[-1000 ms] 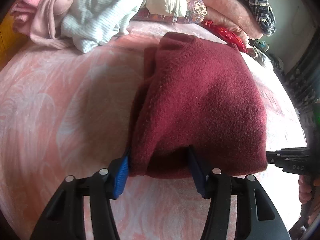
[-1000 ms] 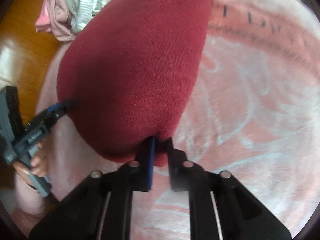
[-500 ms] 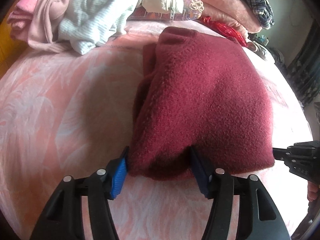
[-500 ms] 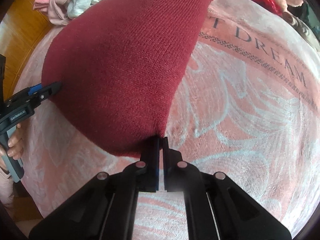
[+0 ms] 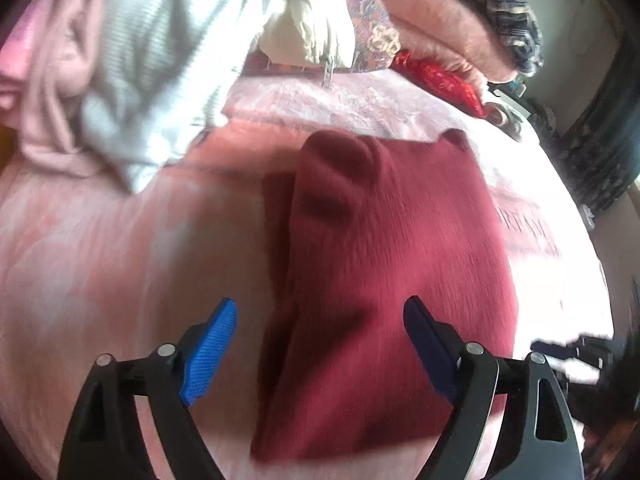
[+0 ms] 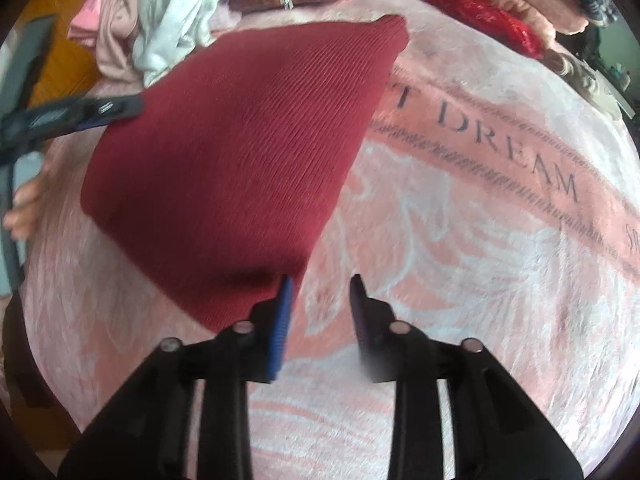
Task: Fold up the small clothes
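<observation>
Over folded maroon sweater (image 5: 392, 248) | left gripper (image 5: 320, 312) wide, empty | right gripper (image 6: 322, 284) parted, empty

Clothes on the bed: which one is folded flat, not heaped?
The maroon sweater, alone on the pink blanket; the pale garments behind it lie bunched.

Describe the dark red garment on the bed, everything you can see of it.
The dark red garment is a fleecy or fine-ribbed knit, folded into a thick, roughly four-sided bundle with stacked layers showing along its left edge in the left wrist view. It lies flat on the pink patterned blanket, clear of the clothes pile behind it. Neither the left gripper nor the right gripper grips it; both are open.
</observation>
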`<state>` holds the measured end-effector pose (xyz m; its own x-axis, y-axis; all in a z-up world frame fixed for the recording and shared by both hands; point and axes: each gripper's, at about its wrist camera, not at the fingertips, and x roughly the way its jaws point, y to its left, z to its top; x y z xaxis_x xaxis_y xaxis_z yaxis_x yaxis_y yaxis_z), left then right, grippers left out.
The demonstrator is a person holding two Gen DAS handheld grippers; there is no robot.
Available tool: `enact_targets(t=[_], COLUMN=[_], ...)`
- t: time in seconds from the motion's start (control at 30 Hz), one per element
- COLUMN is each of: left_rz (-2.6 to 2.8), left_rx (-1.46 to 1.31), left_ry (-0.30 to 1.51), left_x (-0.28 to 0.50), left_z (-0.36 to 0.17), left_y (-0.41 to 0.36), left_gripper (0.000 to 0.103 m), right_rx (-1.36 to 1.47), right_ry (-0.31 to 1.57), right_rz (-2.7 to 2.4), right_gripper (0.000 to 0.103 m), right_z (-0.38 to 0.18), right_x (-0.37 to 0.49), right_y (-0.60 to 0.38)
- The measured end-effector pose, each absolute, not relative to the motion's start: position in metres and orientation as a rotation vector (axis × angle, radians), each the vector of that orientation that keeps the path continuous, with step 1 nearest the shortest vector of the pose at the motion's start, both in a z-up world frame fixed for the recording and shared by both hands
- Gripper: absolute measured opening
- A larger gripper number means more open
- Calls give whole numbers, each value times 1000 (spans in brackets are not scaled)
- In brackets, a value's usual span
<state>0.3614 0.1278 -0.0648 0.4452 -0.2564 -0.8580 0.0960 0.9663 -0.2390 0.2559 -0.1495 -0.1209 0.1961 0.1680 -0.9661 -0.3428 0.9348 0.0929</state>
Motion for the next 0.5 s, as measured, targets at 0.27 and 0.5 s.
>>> enact_targets(t=[0.27,0.5], left_rz=[-278,-231], left_rx=[-387,-375], left_ry=[1135,1121], left_x=[432,435], left_z=[-93,-83], left_y=[126,114], left_gripper=[86,22], right_rx=[-69,-103], right_ry=[1368,1319], right_rz=[375,401], right_gripper=[33,33], right_z=[-141,-131], right_x=[272,269], right_y=[-159,-150])
